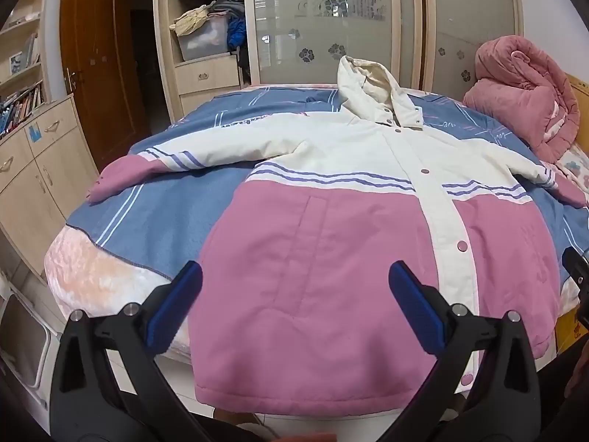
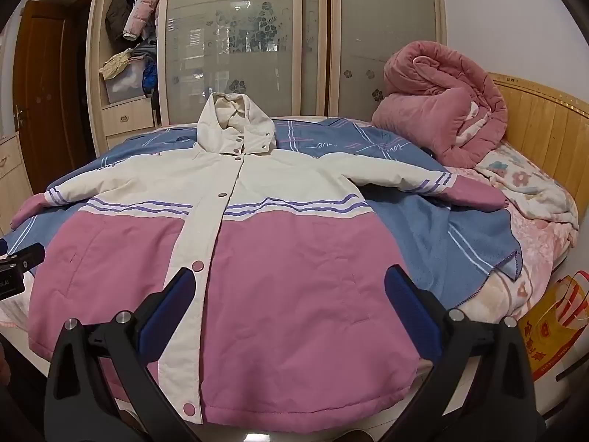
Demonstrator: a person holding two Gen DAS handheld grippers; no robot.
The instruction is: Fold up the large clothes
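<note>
Coat: padded hooded coat (image 1: 331, 258), cream above, pink below, lies face up and snapped shut on the bed (image 1: 154, 221); hem nearest both claws, hood (image 1: 368, 84) farthest.
Sleeves: spread to either side; left sleeve (image 1: 176, 158) runs out beyond the left claw, right sleeve (image 2: 423, 184) beyond the right claw.
Left claw: left gripper (image 1: 294, 309) hovers above the hem, over the pink panel left of the placket; jaws wide apart, nothing held.
Right claw: right gripper (image 2: 291, 313) hovers above the hem, right of the placket; jaws wide apart, nothing held.
Handling (judged): quilted fill, soft and bulky, likely springy; folds may puff open. Fabric looks matte, probably not slippery. Light to moderate weight.
Hold points (judged): pinch each sleeve at its pink cuff, or the hem corners; avoid snaps along the placket (image 2: 210, 243).
Stage (judged): no fold made yet.
Beyond: blue blanket (image 2: 460, 235) under coat; rolled pink quilt (image 2: 441, 110) far right of the claws; wardrobe (image 2: 257, 37) behind.
</note>
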